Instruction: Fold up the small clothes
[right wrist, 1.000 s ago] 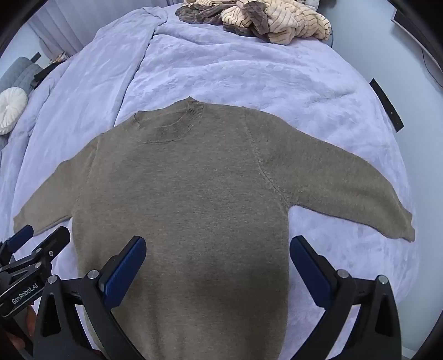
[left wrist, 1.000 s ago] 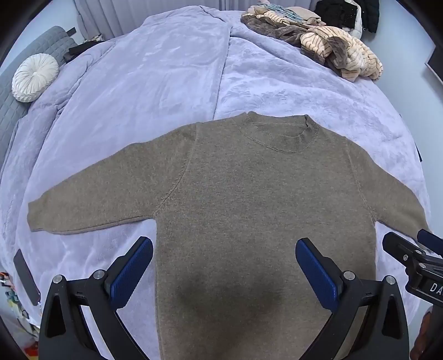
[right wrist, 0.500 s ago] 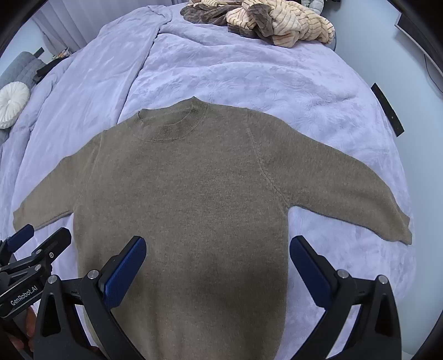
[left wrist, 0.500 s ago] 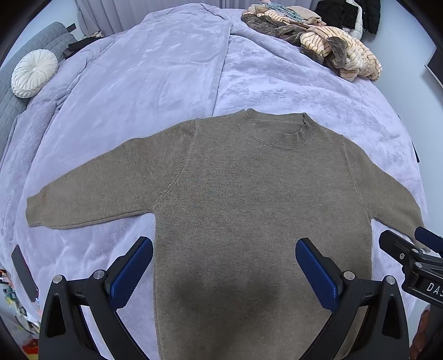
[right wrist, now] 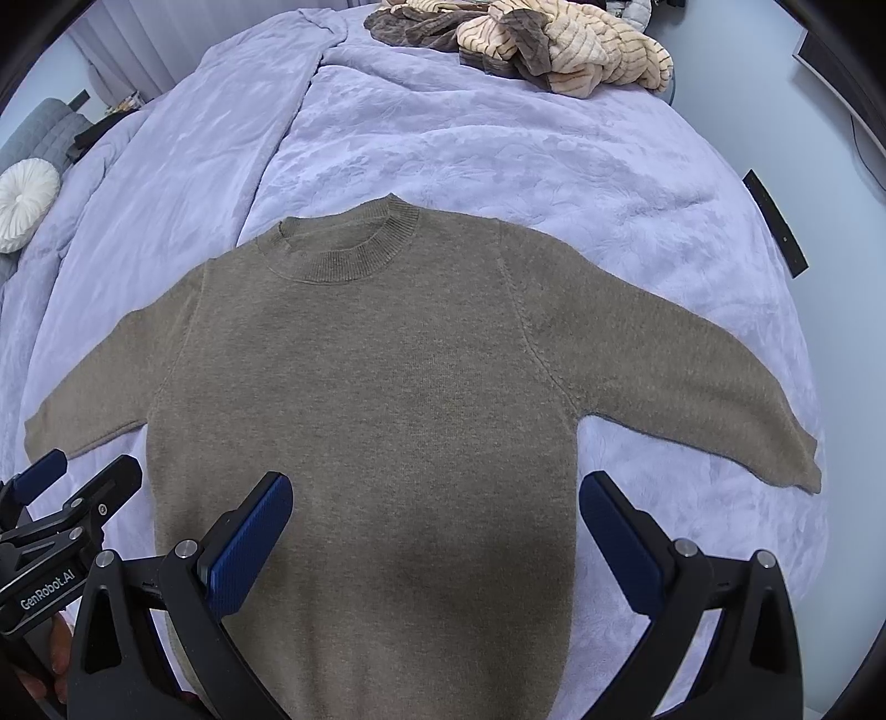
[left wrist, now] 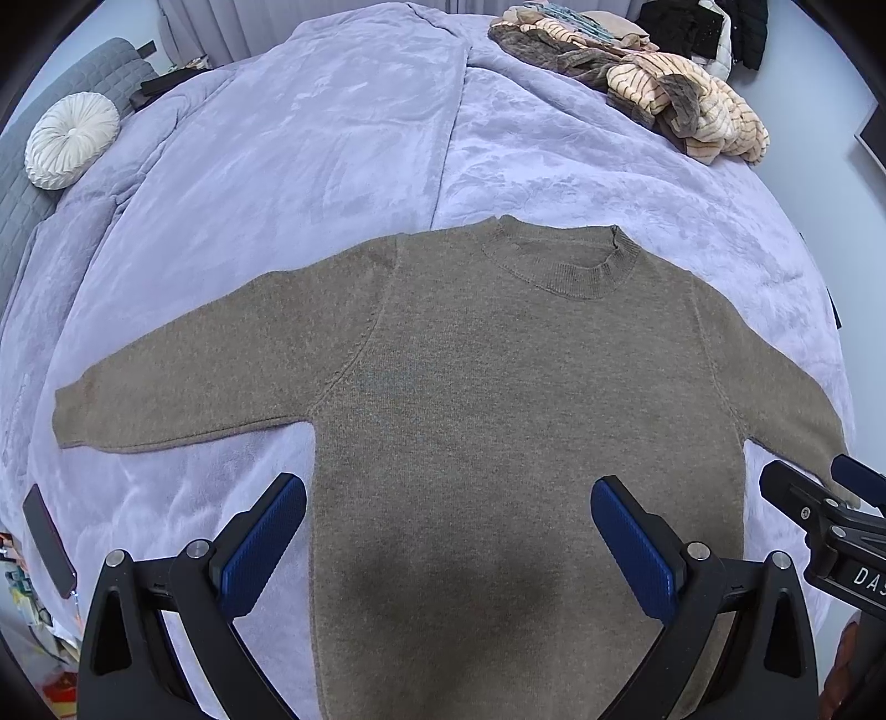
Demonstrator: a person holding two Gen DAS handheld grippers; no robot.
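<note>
A brown knit sweater (left wrist: 498,399) lies flat and face up on the lavender bedspread (left wrist: 332,138), collar away from me, both sleeves spread out to the sides. It also fills the right wrist view (right wrist: 376,399). My left gripper (left wrist: 448,531) is open and empty, hovering above the sweater's lower body. My right gripper (right wrist: 434,526) is open and empty too, above the same lower part, to the right of the left one. The right gripper's tip (left wrist: 830,498) shows at the left view's right edge; the left gripper's tip (right wrist: 72,493) shows at the right view's left edge.
A pile of striped and brown clothes (left wrist: 664,105) lies at the far right of the bed, also in the right wrist view (right wrist: 542,50). A round white cushion (left wrist: 69,141) sits on a grey sofa at far left. A dark phone (left wrist: 47,540) lies near the bed's left edge.
Both grippers have drawn slightly back and lower over the sweater; the sweater itself has not moved. Both stay open.
</note>
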